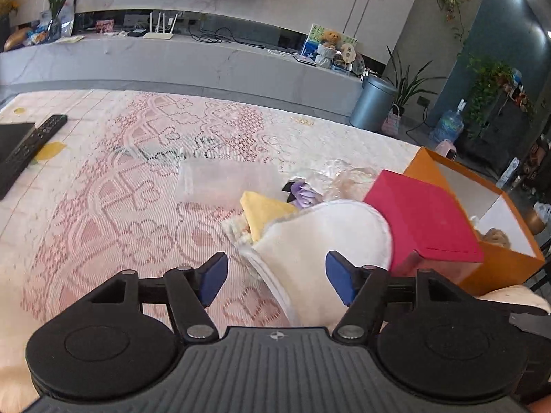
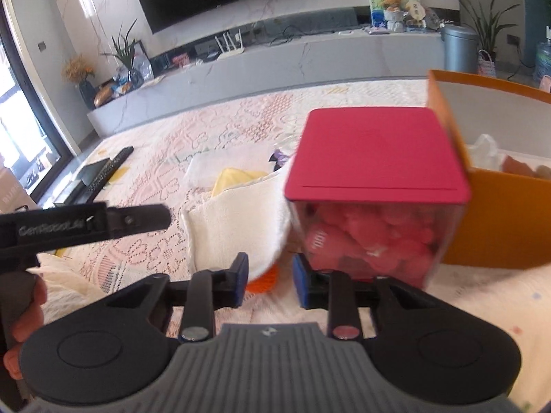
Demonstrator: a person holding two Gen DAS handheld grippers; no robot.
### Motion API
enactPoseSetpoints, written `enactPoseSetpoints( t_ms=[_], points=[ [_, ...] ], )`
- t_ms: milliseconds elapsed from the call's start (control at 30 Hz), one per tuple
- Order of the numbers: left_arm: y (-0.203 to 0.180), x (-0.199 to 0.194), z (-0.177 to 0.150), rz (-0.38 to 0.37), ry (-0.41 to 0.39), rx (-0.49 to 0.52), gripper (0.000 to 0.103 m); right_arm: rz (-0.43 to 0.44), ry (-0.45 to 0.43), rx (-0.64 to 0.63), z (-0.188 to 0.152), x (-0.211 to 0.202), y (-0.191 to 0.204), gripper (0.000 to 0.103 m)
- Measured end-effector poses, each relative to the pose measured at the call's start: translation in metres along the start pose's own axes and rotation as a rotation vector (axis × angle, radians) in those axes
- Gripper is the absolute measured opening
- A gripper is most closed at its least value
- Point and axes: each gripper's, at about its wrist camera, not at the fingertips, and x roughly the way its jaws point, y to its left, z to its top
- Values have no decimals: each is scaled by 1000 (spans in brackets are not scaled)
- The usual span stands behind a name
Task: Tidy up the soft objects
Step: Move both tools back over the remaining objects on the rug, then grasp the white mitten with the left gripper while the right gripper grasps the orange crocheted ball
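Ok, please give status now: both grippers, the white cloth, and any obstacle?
Left gripper open, straddling the white cloth, not pinching. Right gripper open, narrow gap, empty. Red-lidded box crowds the cloth's right edge.

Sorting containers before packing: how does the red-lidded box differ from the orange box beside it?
The red-lidded box is closed, with clear walls showing pink items; the orange box is open-topped with opaque walls. The red-lidded box looks smaller and stands in front of the orange box's corner. Both sit on the lace-patterned cover.
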Motion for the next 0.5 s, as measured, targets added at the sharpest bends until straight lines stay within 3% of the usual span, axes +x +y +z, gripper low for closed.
enactPoseSetpoints(
  t_ms=[167, 233, 367, 433, 500],
  points=[
    [10, 39, 4, -30, 73, -22, 80, -28, 27, -16, 0, 21, 4, 17],
    [13, 48, 2, -57, 88, -39, 77, -35, 29, -21, -1, 24, 3, 10],
    [13, 54, 0, -92, 91, -44, 65, -37, 35, -14, -1, 34, 1, 8],
    [11, 52, -2, -94, 79, -30, 49, -38, 38, -3, -1, 38, 0, 8],
    [5, 48, -3, -74, 52, 7, 24, -43, 40, 2, -1, 40, -1, 8]
  ],
)
